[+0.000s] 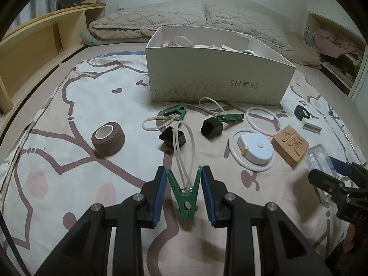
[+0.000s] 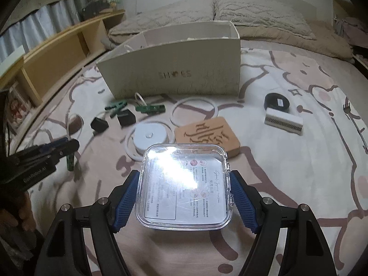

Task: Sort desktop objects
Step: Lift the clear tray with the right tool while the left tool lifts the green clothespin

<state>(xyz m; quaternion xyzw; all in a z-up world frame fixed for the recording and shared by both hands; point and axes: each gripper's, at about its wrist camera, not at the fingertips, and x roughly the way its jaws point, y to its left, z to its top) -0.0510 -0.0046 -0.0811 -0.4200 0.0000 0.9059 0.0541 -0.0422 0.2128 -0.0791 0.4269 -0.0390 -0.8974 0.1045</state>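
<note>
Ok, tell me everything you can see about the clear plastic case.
The clear plastic case is squarish with rounded corners, a scuffed, glare-catching lid and small tabs on its right edge. A printed sheet shows through. The right claw clamps its two sides between blue pads, holding it tilted above the patterned bedcover.

Patterned bedspread (image 1: 69,105), white shoebox (image 1: 207,78), bandage roll (image 1: 108,139), wooden block (image 1: 290,145)

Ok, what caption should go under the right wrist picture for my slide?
Right gripper shut on a clear plastic box, with the white shoe box beyond on the patterned bedsheet.
</note>
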